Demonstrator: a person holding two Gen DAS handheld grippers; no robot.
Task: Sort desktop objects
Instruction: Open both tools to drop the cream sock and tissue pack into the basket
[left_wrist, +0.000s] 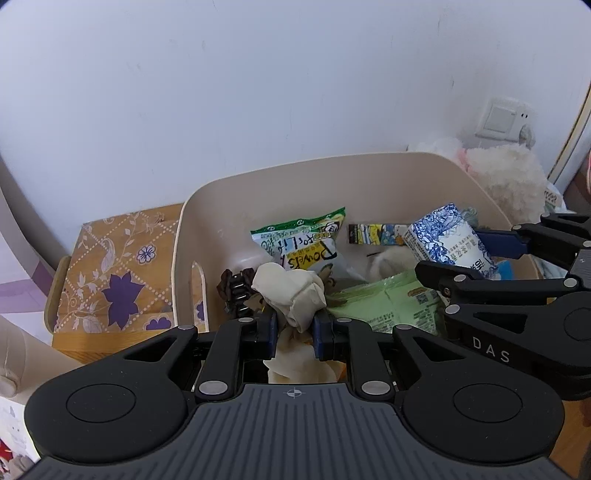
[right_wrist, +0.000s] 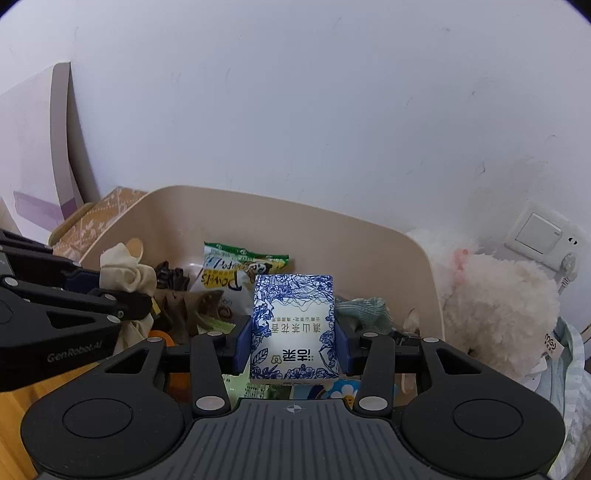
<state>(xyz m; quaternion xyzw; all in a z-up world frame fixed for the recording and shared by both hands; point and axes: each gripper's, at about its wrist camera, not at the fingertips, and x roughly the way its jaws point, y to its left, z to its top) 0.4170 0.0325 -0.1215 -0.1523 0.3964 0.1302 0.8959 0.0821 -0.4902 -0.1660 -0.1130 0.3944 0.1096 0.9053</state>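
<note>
Two hand-held grippers over one beige bin, left hand-held gripper pinching cream cloth (bunched), right hand-held gripper pinching tissue pack.

You have a beige bin; a white tissue pack printed with blue flowers; a cream cloth; a green-and-white snack bag; a dark brown hair clip; a tan box with purple flowers.
</note>
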